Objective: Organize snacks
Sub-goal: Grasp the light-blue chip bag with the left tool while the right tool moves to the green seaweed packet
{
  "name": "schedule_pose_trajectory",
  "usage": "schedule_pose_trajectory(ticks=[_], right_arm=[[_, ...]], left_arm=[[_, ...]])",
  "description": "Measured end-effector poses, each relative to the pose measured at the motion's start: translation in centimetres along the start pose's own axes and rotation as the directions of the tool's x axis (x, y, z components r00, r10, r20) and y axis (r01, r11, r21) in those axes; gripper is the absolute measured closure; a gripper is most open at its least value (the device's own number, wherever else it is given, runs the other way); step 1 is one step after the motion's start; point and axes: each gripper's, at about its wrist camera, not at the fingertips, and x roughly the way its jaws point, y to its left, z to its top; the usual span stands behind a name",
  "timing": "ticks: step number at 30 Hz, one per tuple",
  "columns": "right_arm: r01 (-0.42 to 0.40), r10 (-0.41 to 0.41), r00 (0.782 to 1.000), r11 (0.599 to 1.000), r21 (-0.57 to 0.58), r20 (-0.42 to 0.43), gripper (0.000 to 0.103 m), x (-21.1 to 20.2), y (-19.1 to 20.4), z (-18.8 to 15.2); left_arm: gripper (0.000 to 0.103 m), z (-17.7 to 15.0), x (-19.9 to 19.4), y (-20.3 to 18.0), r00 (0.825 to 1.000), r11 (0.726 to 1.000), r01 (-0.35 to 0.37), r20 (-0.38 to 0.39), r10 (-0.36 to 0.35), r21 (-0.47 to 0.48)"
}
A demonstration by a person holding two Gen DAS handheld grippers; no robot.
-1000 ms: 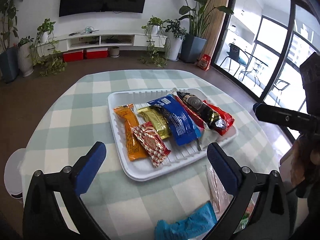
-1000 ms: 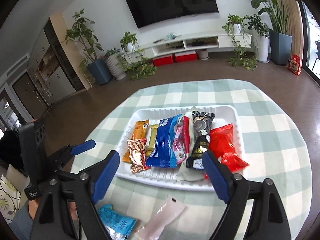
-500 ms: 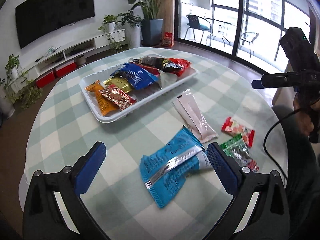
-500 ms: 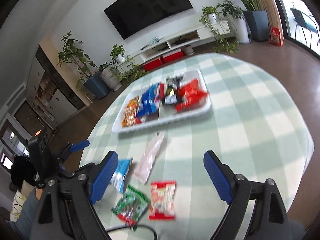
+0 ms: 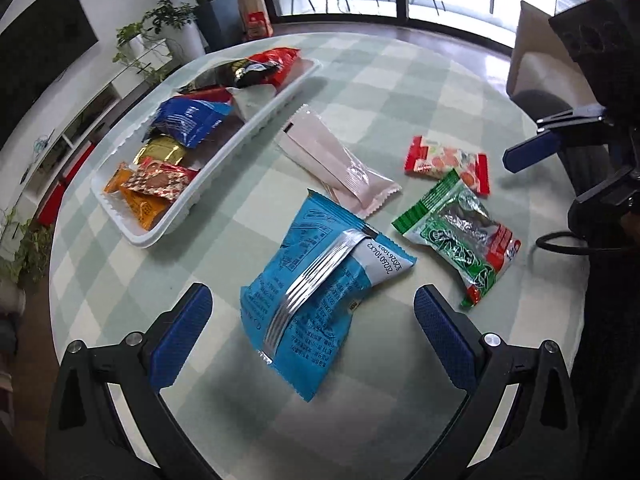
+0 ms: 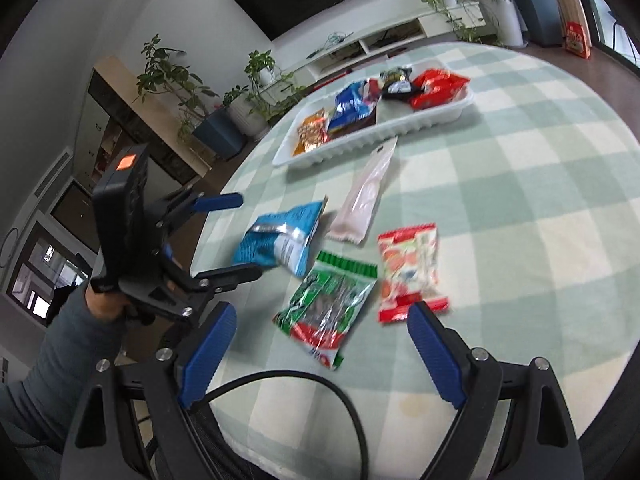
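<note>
A white tray (image 5: 256, 128) (image 6: 384, 130) at the far side of the round checked table holds several snack packs. Loose on the cloth nearer me lie a blue pack (image 5: 320, 292) (image 6: 280, 240), a pale pink pack (image 5: 340, 164) (image 6: 366, 196), a green pack (image 5: 460, 236) (image 6: 328, 308) and a red-and-white pack (image 5: 446, 164) (image 6: 410, 268). My left gripper (image 5: 312, 328) is open and empty, just above the near end of the blue pack. My right gripper (image 6: 320, 352) is open and empty, near the green pack, and shows at the right edge of the left wrist view (image 5: 532, 152).
The table edge runs close below both grippers. A black cable (image 6: 320, 384) loops under the right gripper. A chair (image 5: 552, 108) stands right of the table. Plants, a low TV shelf and balcony windows are far behind.
Both grippers have pulled back from the tray toward the near table edge and tilted down, so the loose packs now fill the view. Both stay open.
</note>
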Motion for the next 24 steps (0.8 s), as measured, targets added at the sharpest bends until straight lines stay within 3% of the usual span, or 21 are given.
schedule_pose_trajectory(ticks=[3,9,13,20,24], right_arm=[[0.005,-0.005,1.000,1.000,-0.006,-0.011,0.013,0.2,0.1,-0.6],[0.006,-0.006,1.000,1.000,0.005,-0.011,0.013,0.1,0.0,-0.8],[0.003,-0.003,1.000,1.000,0.009,-0.015,0.014,0.1,-0.1,-0.8],[0.007,-0.006,0.999,1.000,0.014,-0.035,0.014,0.5,-0.1,-0.9],[0.006,-0.005,0.999,1.000,0.014,-0.047,0.013,0.8,-0.1,-0.8]], left_arm=[[0.001,0.4,0.8,-0.2,1.000,0.998,0.016,-0.014,-0.016,0.058],[0.004,1.5,1.8,0.7,0.997,0.994,0.073,-0.036,-0.070,0.084],[0.024,1.7,3.3,1.0,0.988,0.988,0.130,-0.095,-0.122,0.080],[0.034,1.9,4.1,1.5,0.975,0.980,0.198,-0.103,-0.195,0.020],[0.040,2.1,4.0,1.2,0.974,0.980,0.198,-0.108,-0.197,-0.003]])
